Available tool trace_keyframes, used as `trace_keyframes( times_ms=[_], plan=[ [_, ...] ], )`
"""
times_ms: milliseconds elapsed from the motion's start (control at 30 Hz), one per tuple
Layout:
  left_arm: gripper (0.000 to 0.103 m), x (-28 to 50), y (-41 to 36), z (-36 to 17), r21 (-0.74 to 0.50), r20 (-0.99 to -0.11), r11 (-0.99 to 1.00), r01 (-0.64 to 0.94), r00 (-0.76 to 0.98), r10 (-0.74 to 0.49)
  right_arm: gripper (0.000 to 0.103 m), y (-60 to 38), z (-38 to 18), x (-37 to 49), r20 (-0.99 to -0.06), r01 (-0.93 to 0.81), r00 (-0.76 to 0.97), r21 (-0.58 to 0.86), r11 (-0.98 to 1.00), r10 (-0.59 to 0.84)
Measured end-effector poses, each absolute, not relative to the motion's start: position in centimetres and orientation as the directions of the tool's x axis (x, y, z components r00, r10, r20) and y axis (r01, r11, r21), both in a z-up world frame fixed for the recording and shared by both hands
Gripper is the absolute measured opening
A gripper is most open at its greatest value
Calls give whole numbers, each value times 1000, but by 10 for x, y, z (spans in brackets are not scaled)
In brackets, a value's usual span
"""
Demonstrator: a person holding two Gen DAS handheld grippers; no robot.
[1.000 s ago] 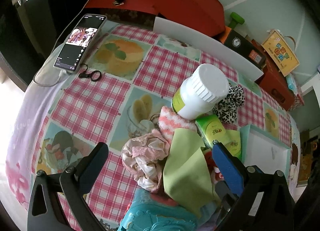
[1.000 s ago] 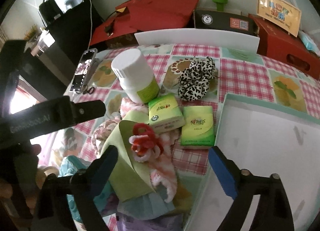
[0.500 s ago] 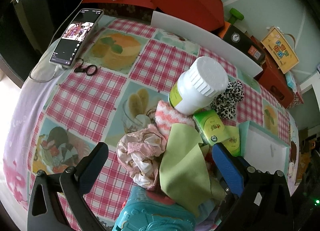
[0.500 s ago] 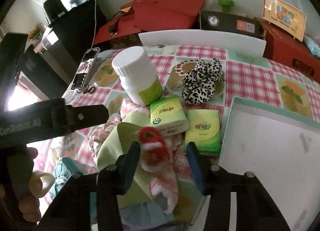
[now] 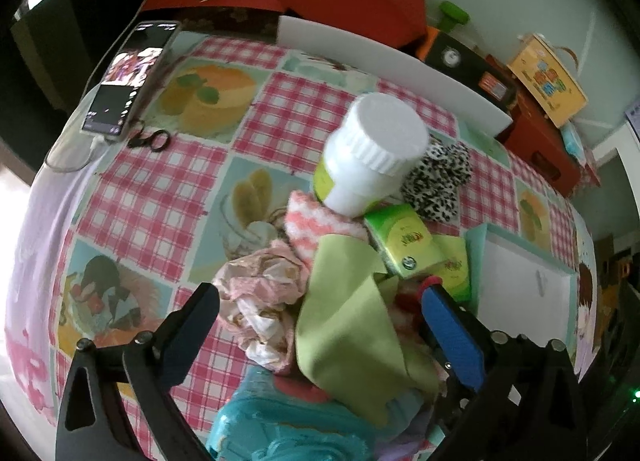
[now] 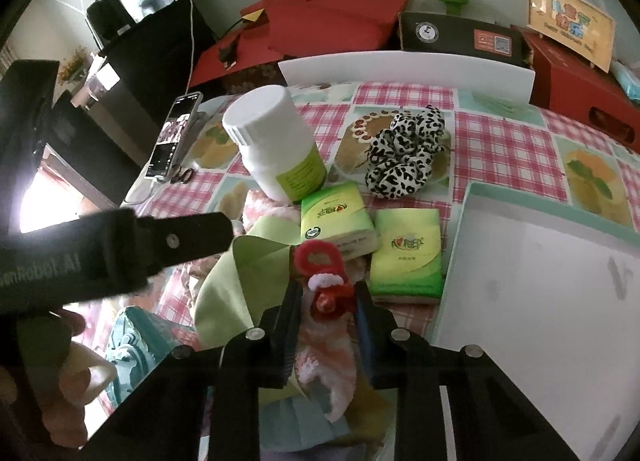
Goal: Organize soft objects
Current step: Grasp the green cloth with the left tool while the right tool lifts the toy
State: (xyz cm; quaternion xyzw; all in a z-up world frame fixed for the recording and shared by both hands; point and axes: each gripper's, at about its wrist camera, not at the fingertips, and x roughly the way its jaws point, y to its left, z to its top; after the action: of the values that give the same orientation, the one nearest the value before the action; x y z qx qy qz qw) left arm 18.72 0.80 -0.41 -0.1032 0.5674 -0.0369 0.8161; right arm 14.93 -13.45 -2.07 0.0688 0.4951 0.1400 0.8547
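A heap of soft things lies on the checked tablecloth: a green cloth (image 5: 344, 325), a crumpled pink cloth (image 5: 260, 293), a pink-and-white fuzzy sock (image 5: 320, 221) and a red-and-white scrunchie (image 6: 326, 281) on top. My right gripper (image 6: 328, 297) points down at the heap; its jaws are closing, and both pads touch the scrunchie between them. My left gripper (image 5: 320, 321) hangs open and wide over the pink and green cloths, holding nothing. A leopard-print scrunchie (image 6: 404, 157) lies apart, further back.
A white bottle (image 6: 276, 149) leans on the heap beside two green tissue packs (image 6: 336, 217). A white tray with a teal rim (image 6: 540, 281) sits to the right. A phone (image 5: 128, 77) lies far left, and red boxes stand behind a white board (image 5: 392, 69).
The right jaws have come in from wide open to close around the red-and-white scrunchie. The left gripper has stayed open and has hardly moved.
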Motion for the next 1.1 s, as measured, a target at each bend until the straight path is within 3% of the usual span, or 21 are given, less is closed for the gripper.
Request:
trace_keyframes(
  times_ms=[200,267,633,833,1100],
  plan=[
    [82,189,-7,-14,-206,-930,979,1,310,-196,27,-139,-22,149,-831,-161,462,265,951,310],
    [69,188,-10,-18,-195,-937,981,8,295,-189,27,-140,-23,149,-834,-157,456,267,951,310],
    [27,189,-26,-37,-158,-955,986,46,246,-164,27,-145,-30,149,-843,-138,436,282,949,314],
    [14,189,-24,-36,-171,-949,984,39,261,-176,27,-148,-32,149,-843,-126,431,297,947,322],
    [11,187,-19,-29,-177,-944,983,43,274,-182,27,-148,-31,148,-842,-125,431,300,946,324]
  ],
)
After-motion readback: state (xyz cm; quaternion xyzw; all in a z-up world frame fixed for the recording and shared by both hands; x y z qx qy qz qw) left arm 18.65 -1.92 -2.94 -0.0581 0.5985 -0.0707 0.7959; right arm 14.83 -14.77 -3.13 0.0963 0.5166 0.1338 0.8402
